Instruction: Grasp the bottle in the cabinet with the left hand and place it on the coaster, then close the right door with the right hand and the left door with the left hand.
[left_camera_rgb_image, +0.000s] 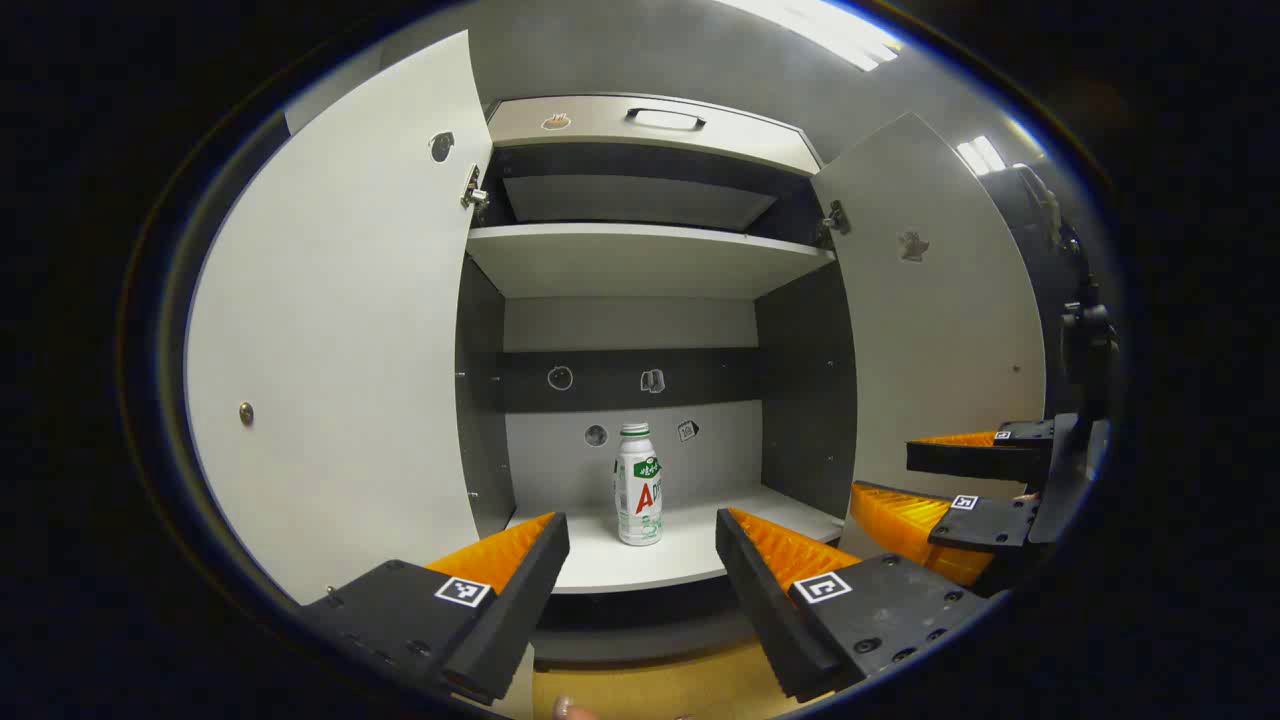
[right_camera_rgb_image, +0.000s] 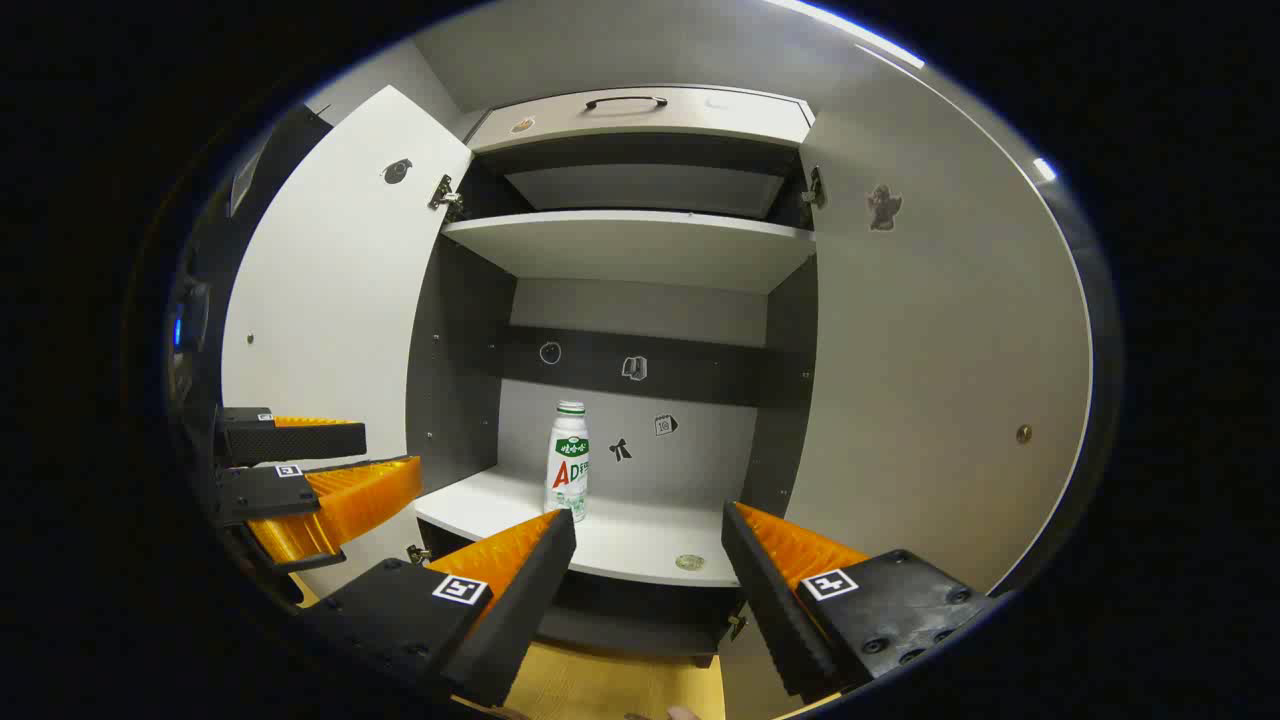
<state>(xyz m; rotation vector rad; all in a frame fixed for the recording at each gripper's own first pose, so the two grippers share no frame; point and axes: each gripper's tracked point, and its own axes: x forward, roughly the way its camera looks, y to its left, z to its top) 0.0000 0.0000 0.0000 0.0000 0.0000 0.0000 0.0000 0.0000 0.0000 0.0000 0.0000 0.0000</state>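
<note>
The cabinet (left_camera_rgb_image: 640, 270) is seen from the front in both views, with both doors swung wide open. The left door (left_camera_rgb_image: 340, 340) stands out to the left side and the right door (left_camera_rgb_image: 930, 330) to the right side. The bottle (left_camera_rgb_image: 638, 485) stands upright on the lower shelf (left_camera_rgb_image: 690, 545), near the middle of it and set back from the front edge, not far from the back wall. Its cap is on and nothing is touching it. A small round thing (right_camera_rgb_image: 689, 562) is seen lying flat near the front edge of the lower shelf, to the right of the bottle; it cannot be told what it is. The upper shelf (left_camera_rgb_image: 640, 258) is placed above, and a drawer front with a handle (left_camera_rgb_image: 666, 118) is found at the top of the cabinet.

The left gripper (left_camera_rgb_image: 640, 545) is held in front of the cabinet, pointed at the bottle, with its fingers spread wide and nothing between them. The right gripper (right_camera_rgb_image: 648, 545) is held beside it, also in front of the lower shelf, its fingers likewise parted and empty. Each gripper is seen at the edge of the other one's view.
</note>
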